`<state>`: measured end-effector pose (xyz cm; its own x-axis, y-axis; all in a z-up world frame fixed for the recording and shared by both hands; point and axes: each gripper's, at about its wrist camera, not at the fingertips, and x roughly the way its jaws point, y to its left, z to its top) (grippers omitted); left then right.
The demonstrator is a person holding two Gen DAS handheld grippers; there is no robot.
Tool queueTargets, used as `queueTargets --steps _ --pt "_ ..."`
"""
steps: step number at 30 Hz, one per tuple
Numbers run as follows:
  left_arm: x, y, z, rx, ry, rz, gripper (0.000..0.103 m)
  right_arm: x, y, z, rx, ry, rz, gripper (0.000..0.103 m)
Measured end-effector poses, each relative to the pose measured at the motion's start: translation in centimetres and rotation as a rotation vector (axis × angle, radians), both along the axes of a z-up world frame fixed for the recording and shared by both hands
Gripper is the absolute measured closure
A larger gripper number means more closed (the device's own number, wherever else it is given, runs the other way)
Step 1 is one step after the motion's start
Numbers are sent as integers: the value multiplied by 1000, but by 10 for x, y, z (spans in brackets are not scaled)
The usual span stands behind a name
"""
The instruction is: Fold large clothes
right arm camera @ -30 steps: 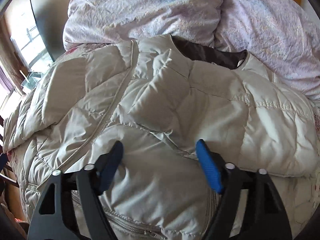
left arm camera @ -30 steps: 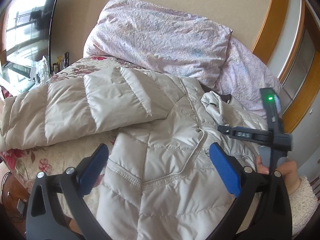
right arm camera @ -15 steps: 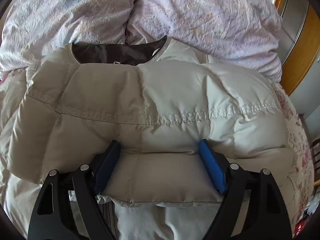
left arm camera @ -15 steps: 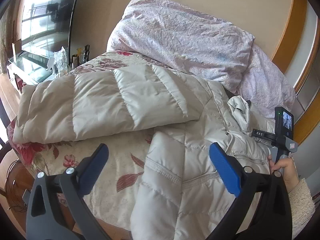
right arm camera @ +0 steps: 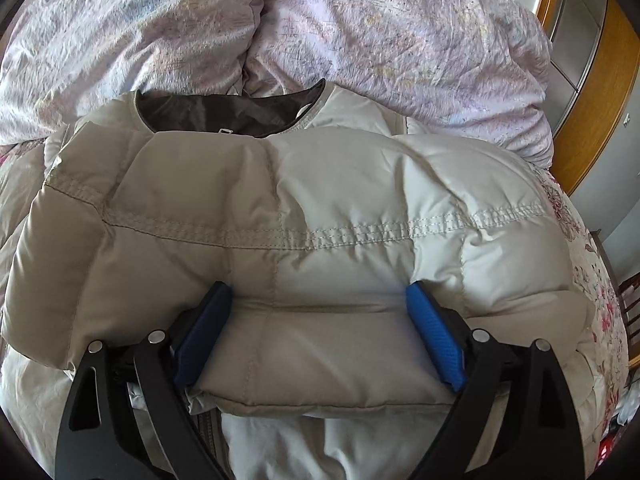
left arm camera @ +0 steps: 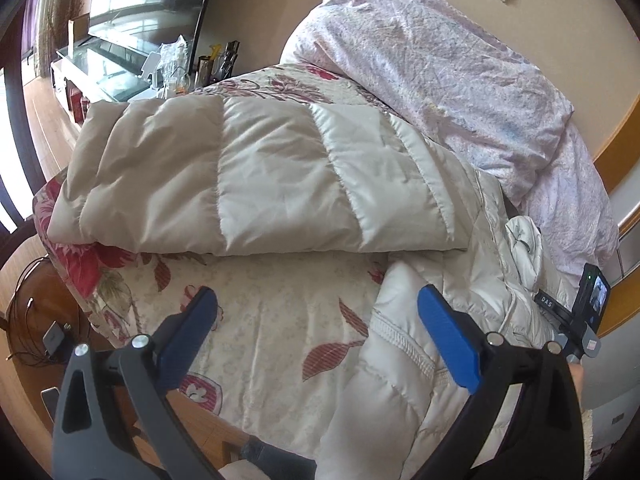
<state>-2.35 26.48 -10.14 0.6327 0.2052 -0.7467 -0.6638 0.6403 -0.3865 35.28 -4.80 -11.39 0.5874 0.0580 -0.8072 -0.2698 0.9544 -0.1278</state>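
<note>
- jacket lies on bed, collar toward pillows; one sleeve is folded across the chest, the other is still spread sideways.
- right gripper: jaws opening, folded sleeve cuff between them, pads seemingly no longer pressing.
- left gripper: fingers wide, nothing held, above the bed beside the jacket's side.
- step in hand, judged: releasing the first sleeve fold. next: grip the spread sleeve and lay it across.
- only the left view shows the spread sleeve; only the right view shows the collar lining.
</note>
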Motion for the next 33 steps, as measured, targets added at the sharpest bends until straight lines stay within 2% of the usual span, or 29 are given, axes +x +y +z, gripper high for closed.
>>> queueTargets --steps 6,12,17,21,24,26,28,30,33 --pt "-13 28 -7 -87 -18 121 5 0 -1 0 13 -1 -1 12" --pt "-25 57 -23 -184 -58 243 21 0 -1 0 13 -1 -1 12" --pt "-36 79 -24 -218 -109 340 34 0 -1 0 16 -1 -1 12" --pt "-46 91 -24 -223 -110 397 45 0 -2 0 16 -1 -1 12" --pt "-55 99 -23 -211 -95 430 53 0 -2 0 17 -1 -1 12" --pt "-57 104 -21 -195 -87 444 62 0 -2 0 17 -1 0 12" --pt "-56 108 -19 -173 -75 448 75 0 -2 0 16 -2 0 12" --pt "-52 110 -12 -131 -56 438 82 0 -2 0 13 -4 0 12" --pt "-38 105 12 -9 -14 405 88 0 0 0 5 -7 0 11"
